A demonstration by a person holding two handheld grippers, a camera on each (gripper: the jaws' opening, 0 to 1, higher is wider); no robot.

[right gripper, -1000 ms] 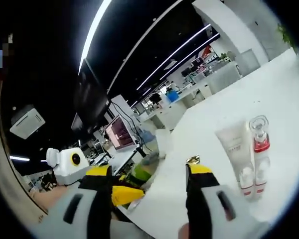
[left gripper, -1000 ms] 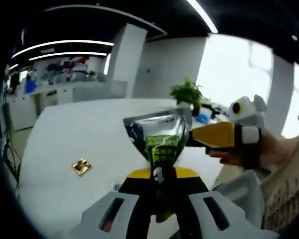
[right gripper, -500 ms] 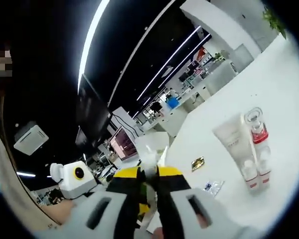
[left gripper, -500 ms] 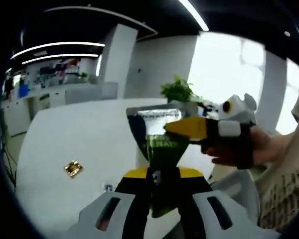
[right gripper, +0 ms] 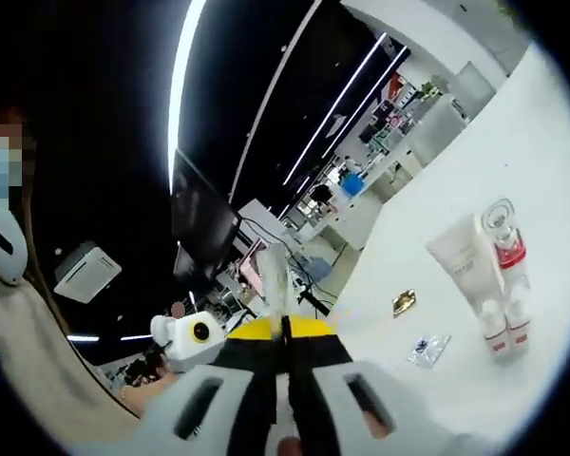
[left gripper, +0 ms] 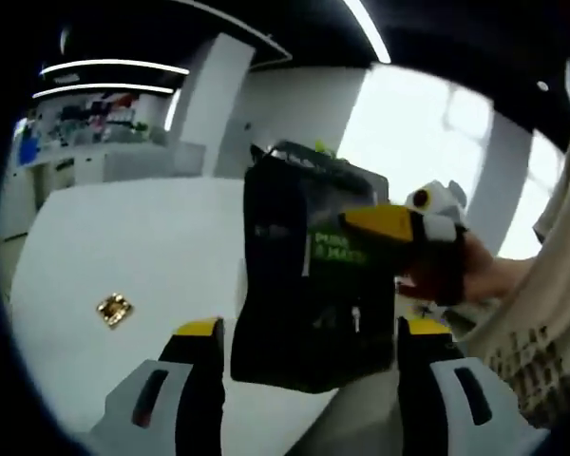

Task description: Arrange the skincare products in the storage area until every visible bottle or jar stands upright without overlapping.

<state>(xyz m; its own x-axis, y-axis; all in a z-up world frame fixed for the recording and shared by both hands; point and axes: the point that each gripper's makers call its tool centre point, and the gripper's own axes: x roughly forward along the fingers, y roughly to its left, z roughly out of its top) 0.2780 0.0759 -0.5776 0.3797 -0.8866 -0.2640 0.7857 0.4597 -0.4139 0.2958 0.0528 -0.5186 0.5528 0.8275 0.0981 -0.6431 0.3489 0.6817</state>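
The right gripper (left gripper: 385,221), reaching in sideways, is pinching a dark pouch (left gripper: 309,275) that hangs between the left gripper's (left gripper: 309,332) wide-open jaws above the white table (left gripper: 123,247).

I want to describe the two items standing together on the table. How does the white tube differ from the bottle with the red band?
In the right gripper view, the white tube is opaque and flat, widening toward its top, while the bottle with the red band is clear and narrow with a rounded top. The tube is plain white with small print; the bottle carries a red band below its top. Both stand upright, side by side, on the white table.
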